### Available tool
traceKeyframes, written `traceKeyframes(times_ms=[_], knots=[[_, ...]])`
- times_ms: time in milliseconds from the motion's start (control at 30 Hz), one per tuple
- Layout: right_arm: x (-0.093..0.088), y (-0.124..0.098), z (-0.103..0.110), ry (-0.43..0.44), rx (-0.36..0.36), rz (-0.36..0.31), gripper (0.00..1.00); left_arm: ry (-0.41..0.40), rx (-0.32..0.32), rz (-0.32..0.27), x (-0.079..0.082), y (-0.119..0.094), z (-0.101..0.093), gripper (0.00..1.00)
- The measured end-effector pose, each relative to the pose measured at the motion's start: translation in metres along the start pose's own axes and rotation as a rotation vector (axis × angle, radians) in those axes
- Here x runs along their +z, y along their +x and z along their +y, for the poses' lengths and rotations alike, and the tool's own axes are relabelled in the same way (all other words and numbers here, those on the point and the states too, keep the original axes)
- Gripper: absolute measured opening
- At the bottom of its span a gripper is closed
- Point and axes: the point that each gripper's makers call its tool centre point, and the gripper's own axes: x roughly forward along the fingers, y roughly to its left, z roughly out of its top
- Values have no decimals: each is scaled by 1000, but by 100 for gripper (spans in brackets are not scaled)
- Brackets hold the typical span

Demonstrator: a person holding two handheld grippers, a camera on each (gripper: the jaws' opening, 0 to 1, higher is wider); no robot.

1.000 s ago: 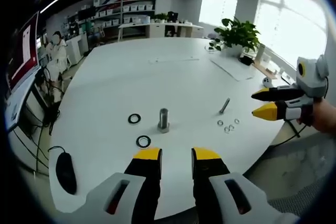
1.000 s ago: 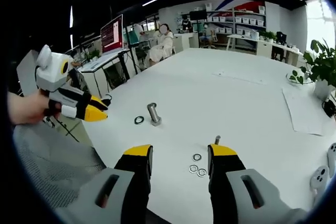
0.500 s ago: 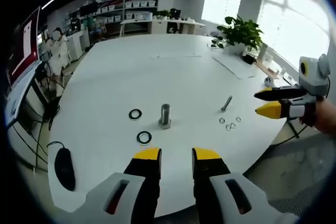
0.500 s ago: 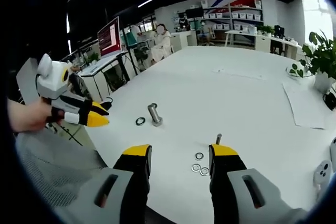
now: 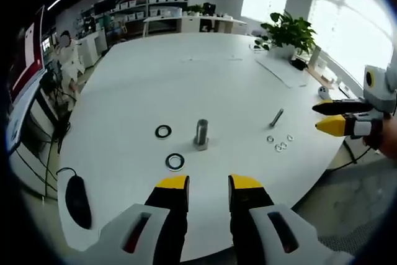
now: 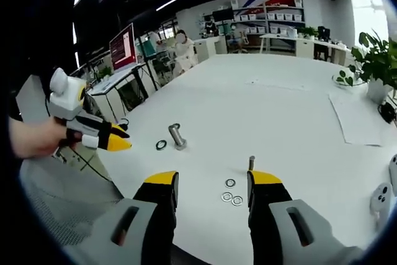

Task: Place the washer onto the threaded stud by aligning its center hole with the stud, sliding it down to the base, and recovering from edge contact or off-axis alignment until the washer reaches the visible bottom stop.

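Note:
A short threaded stud stands upright on a nut base in the middle of the white table. Two dark ring washers lie near it: one close in front, another to its left. My left gripper is open and empty, short of the table's near edge. In the right gripper view the stud stands left of centre with a ring washer beside it. My right gripper is open and empty over three small silver washers. A slim bolt lies beside them.
A black mouse sits at the table's left edge. A potted plant and papers are at the far right. Shelves and desks line the back wall, where a person sits. The right gripper shows off the table's right edge.
Both views have shifted slightly as the hands drifted. The right gripper has slid rightward and a little lower in the left view. Nothing on the table has moved.

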Motion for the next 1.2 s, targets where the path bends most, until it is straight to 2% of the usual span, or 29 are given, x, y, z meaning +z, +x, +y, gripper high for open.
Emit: traceKeyframes(times_ms=[200,467,767,1200], knots=[[-4,0,-3,10,-12,20,47,-20,4,10,4,8,6,24],[-19,1,-11,36,-37,76,48,-36,10,30,4,16,14,24],[-25,3,-9,46,-33,101,48,-19,11,56,5,22,22,26],[-32,4,-8,41,-25,127,49,71,-21,182,-7,48,28,31]])
